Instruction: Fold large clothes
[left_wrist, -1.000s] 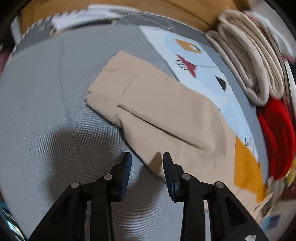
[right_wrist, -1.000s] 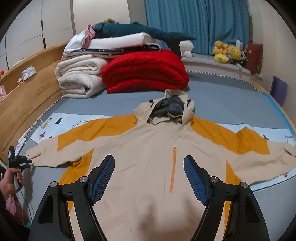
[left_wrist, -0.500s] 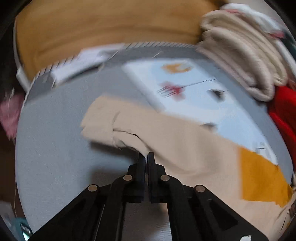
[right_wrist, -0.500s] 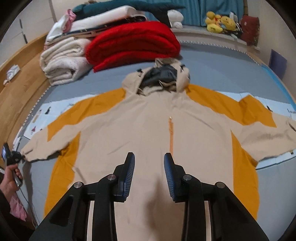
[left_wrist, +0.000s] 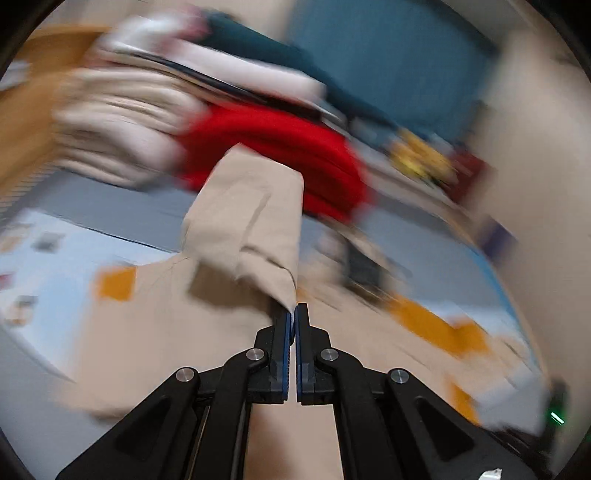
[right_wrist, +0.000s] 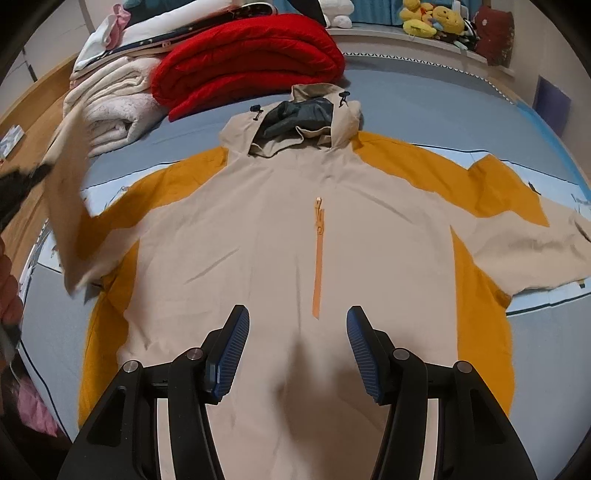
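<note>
A beige and orange hooded jacket (right_wrist: 280, 236) lies face up on the grey bed, its orange zip (right_wrist: 317, 254) down the chest and its hood (right_wrist: 295, 118) towards the far side. My left gripper (left_wrist: 295, 314) is shut on the beige cuff of the jacket's left sleeve (left_wrist: 251, 218) and holds it up in the air; the view is blurred. The lifted sleeve also shows in the right wrist view (right_wrist: 70, 206), at the left. My right gripper (right_wrist: 295, 325) is open and empty, hovering over the jacket's lower front.
Folded red blanket (right_wrist: 243, 66) and stacked white blankets (right_wrist: 114, 99) lie beyond the hood. Plush toys (right_wrist: 432, 18) sit on the far ledge. A wooden bed frame (right_wrist: 33, 110) runs along the left. The jacket's right sleeve (right_wrist: 532, 236) lies spread out flat.
My left gripper shut on the sleeve cuff, lifted it off the bed and swung it towards the jacket body. My right gripper narrowed, then opened wide again, and moved lower over the jacket.
</note>
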